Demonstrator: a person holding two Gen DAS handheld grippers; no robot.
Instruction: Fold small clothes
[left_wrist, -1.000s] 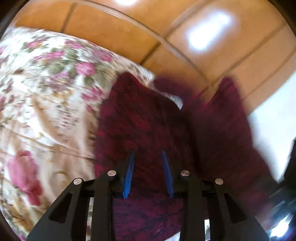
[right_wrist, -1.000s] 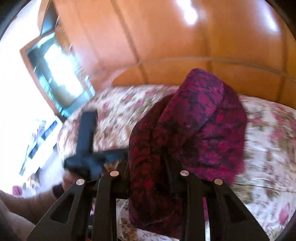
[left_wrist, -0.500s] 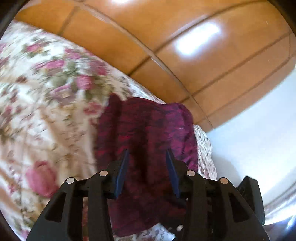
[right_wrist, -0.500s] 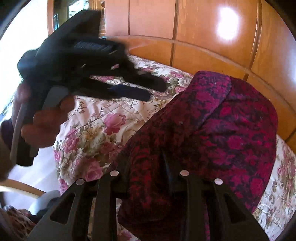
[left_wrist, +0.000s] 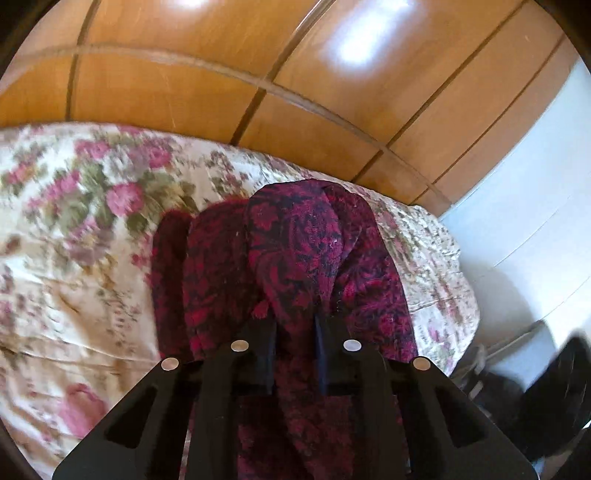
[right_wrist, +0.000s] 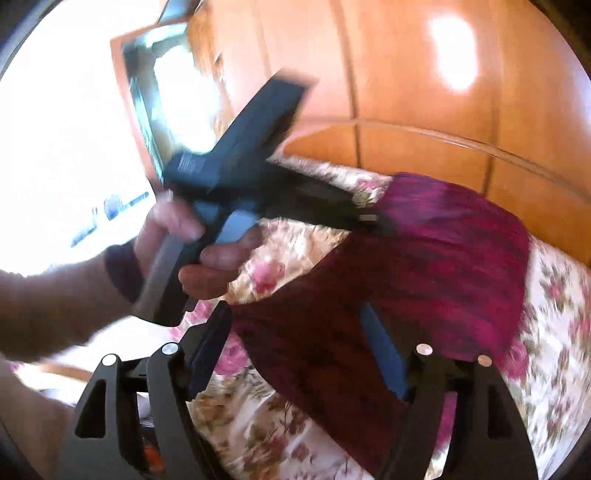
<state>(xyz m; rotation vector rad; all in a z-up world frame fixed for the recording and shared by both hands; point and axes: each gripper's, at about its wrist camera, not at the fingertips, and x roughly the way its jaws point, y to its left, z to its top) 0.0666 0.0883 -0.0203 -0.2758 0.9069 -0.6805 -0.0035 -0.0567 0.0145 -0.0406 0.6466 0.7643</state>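
Left wrist view: left tongs (left_wrist: 293, 354) just closed, pinching a bunched fold of the crimson patterned garment (left_wrist: 295, 251), draped toward twelve o'clock over the floral bedspread (left_wrist: 74, 258).

Right wrist view: right tongs (right_wrist: 299, 354) just opened, pads apart, garment (right_wrist: 424, 277) between them unpinched. Judged light, limp, non-slippery; edges and corners suit gripping.

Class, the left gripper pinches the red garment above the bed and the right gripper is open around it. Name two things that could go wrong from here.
1. The left gripper, whose jaws have just been closing, pinches a bunched handful of the garment; it may fold crooked.
2. The right gripper has just been opening; its pads stand clear, so the freed side may sag onto the bed and crumple.
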